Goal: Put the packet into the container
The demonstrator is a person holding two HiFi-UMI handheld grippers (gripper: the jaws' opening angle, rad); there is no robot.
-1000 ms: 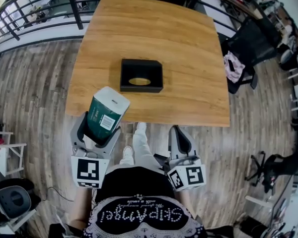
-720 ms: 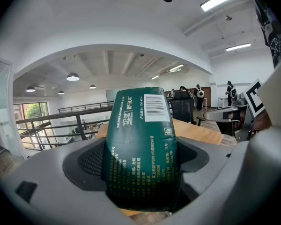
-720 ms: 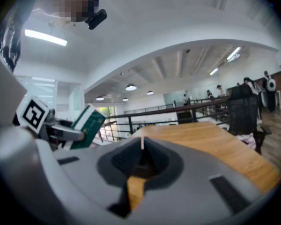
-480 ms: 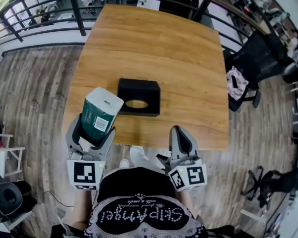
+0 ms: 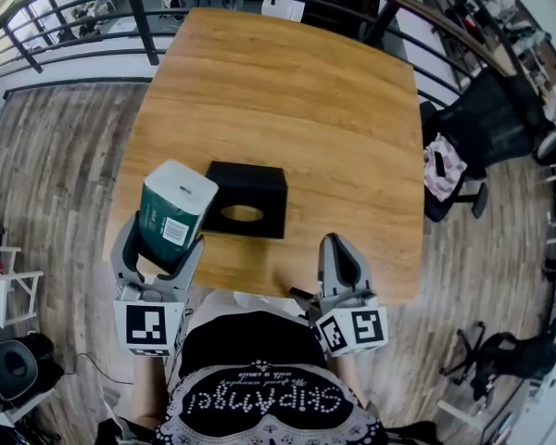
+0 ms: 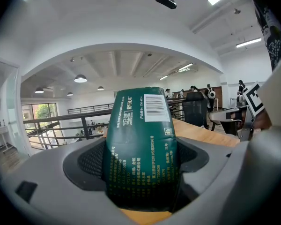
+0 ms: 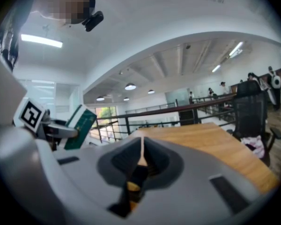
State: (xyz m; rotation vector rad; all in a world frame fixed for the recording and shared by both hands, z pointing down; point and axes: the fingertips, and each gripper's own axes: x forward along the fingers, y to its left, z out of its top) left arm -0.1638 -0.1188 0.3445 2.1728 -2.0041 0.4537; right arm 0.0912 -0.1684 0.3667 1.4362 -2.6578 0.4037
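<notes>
Your left gripper (image 5: 160, 248) is clamped on the green packet (image 5: 171, 209), held upright beside the black container (image 5: 246, 199) on the table (image 5: 287, 91). Your right gripper (image 5: 339, 253) is closed on nothing. The pickup looks done; the packet isn't in the container yet

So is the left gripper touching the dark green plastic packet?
Touching. The left gripper view shows the left gripper clamping the packet from both sides.
</notes>
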